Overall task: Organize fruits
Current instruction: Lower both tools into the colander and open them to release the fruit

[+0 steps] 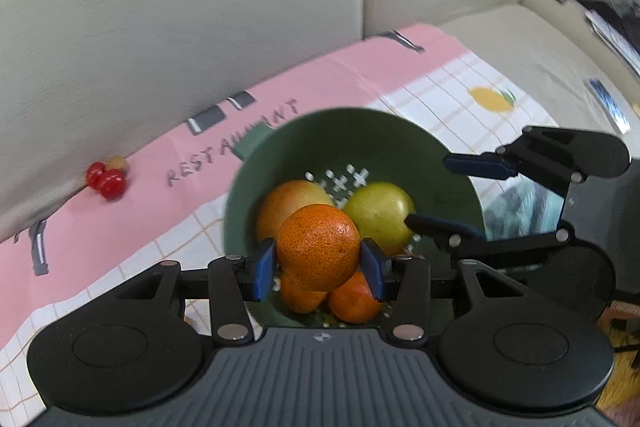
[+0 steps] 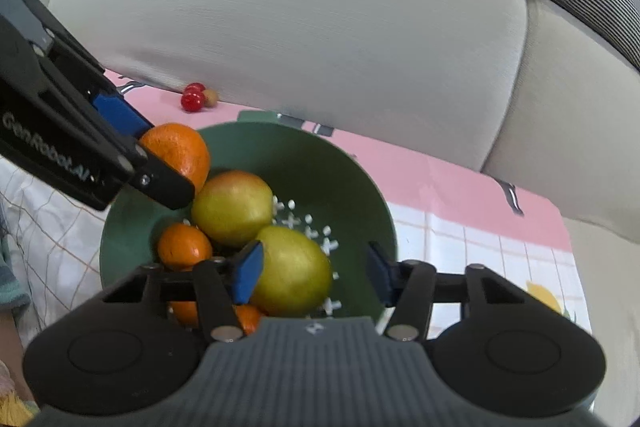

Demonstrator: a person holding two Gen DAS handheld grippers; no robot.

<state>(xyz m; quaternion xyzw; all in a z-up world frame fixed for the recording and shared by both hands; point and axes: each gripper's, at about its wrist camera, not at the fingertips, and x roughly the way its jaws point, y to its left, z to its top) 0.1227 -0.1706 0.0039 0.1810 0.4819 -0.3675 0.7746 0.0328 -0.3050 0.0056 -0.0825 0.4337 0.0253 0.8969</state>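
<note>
1. Our left tool [image 1: 318, 269] gripped a mandarin [image 1: 318, 245] directly above the green colander [image 1: 280, 147]; our right tool [image 2: 314, 273] stood partly spread, empty, a green apple [image 2: 292, 271] beneath it.
2. We judged the mandarin could slip and roll if the pads [image 1: 264, 269] loosened.
3. Ahead lay a pink-edged cloth [image 1: 340, 67], cherry tomatoes [image 1: 106, 179] and beige sofa cushions [image 1: 180, 7].
</note>
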